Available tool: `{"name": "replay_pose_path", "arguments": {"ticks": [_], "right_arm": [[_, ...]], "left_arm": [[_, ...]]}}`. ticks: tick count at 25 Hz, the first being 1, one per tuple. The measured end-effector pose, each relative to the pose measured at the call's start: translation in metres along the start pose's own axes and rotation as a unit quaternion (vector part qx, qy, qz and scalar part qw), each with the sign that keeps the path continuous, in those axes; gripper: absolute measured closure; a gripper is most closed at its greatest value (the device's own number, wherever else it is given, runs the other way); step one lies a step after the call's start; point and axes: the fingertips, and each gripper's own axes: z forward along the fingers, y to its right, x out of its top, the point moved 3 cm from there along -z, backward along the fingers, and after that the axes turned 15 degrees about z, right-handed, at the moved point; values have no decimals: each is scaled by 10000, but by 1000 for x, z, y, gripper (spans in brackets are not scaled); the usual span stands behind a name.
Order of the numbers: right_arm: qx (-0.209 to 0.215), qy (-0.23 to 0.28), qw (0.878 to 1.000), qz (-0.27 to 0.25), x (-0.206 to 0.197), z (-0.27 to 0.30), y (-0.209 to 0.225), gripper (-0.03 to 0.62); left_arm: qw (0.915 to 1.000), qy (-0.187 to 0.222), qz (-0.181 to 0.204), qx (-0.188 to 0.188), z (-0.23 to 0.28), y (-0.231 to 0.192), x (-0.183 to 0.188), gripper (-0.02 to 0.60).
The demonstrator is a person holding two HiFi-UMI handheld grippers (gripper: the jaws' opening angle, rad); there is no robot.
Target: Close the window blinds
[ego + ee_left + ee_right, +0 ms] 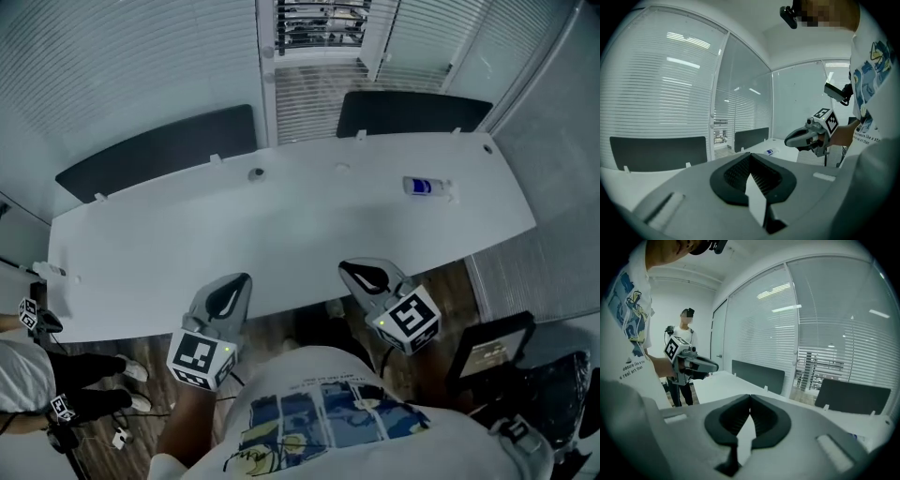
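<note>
White slatted blinds point(112, 66) cover the glass walls beyond the table. One narrow section point(319, 23) has its slats turned open, so the room behind shows through; the same open section point(825, 366) appears in the right gripper view. My left gripper point(232, 292) hovers at the table's near edge, shut with nothing in it; its pads point(761, 176) meet at the tip. My right gripper point(364, 274) is beside it to the right, also shut and empty, pads point(761, 420) touching. Both are far from the blinds. Each gripper sees the other: right gripper point(799, 137), left gripper point(705, 365).
A long white table point(281, 234) lies between me and the blinds, with a small bottle point(427, 187) on its right part. Two dark panels point(159, 150) point(412, 114) stand along its far edge. A person point(684, 333) stands to the left. A screen point(489, 352) is at lower right.
</note>
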Motion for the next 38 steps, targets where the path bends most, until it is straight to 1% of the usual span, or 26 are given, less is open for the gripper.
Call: {"name": "replay_pose_path", "arguments": {"ticks": [9,13,17,24,38], "right_arm": [[58,-32,9999,-96,1,3,-6,591],[123,-8,9998,-184,-4,-2,-6,591],[73,-46,9997,-221,-4,-6,-13,591],[48,-69,9996,-269,-4,0,-7,591],[99,-150,9994,-291,-4,4,-11,591]], "left_arm": [[9998,-11,12,-180,3,4,1,578],[9999,-25,15,-160,3,16,-4,578],[9997,-37,-3,-246,-1,19,-2,577],[9997,-55,12,-256,8,15,-6,578],[9997,-160,-10,-203,3,15,-10,578]]}}
